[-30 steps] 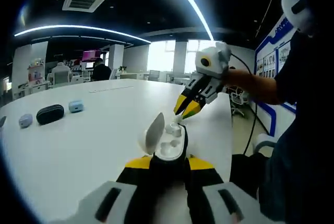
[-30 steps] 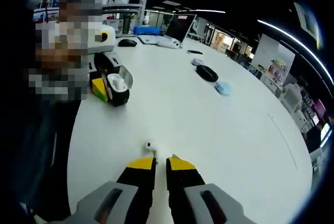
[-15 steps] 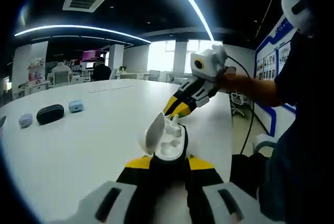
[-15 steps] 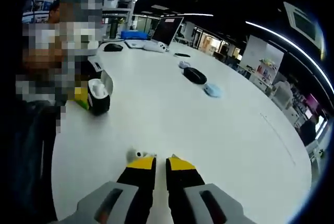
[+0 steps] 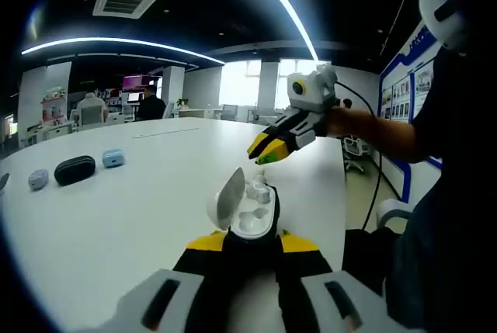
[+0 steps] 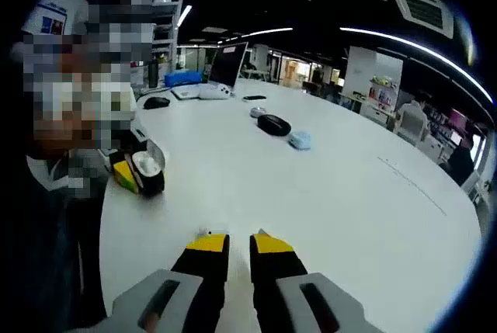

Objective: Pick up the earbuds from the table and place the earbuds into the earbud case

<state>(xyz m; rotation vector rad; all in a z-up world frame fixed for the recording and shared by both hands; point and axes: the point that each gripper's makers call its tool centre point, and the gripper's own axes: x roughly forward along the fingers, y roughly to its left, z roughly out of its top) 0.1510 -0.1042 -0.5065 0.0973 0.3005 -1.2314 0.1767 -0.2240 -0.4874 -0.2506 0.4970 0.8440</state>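
My left gripper (image 5: 248, 237) is shut on the earbud case (image 5: 250, 213), a dark holder with a white inside, and holds it upright over the white table (image 5: 140, 209). Its lid (image 5: 229, 197) stands open. One white earbud (image 5: 258, 188) sits in the far slot. The near slot shows bare. My right gripper (image 5: 266, 153) hovers above and just beyond the case, pointing down-left. In the right gripper view its jaws (image 6: 239, 237) stand close together, with a small white earbud (image 6: 205, 232) peeking out at the left jaw's tip. The case (image 6: 147, 174) is off to the left there.
A black pouch (image 5: 74, 169) and two pale blue cases (image 5: 113, 157) lie far out on the table. A laptop (image 6: 217, 77) and a mouse (image 6: 156, 102) sit at its far end. A person's arm (image 5: 373, 127) reaches in from the right, near the table edge.
The right gripper dipped close over the open case, then lifted up and away from it. The case's contents look the same. The left gripper held still.
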